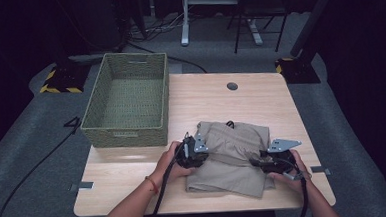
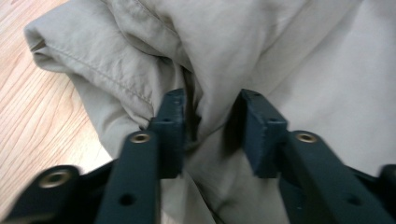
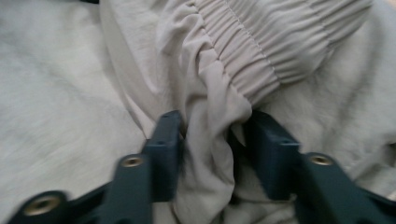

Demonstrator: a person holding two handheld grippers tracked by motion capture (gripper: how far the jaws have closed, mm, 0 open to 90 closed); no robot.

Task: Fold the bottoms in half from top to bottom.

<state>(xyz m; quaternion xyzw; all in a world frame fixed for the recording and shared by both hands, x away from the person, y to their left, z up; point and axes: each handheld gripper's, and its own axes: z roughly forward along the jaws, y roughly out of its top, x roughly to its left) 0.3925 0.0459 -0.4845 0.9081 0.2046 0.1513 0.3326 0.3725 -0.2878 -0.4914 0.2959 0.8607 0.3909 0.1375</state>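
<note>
The table (image 1: 134,164) carries a basket (image 1: 125,99) at its far left; right of and nearer than the basket lie the folded trousers (image 1: 233,159). My left gripper (image 2: 205,130) and right gripper (image 3: 212,154) each pinch a fold. Thin bites could slip, spilling the folds.

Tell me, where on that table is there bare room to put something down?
Bare wood lies behind the folded beige garment, around the round hole beside the woven basket, and at the near left corner of the table. The near middle is crowded: the garment and both grippers.
</note>
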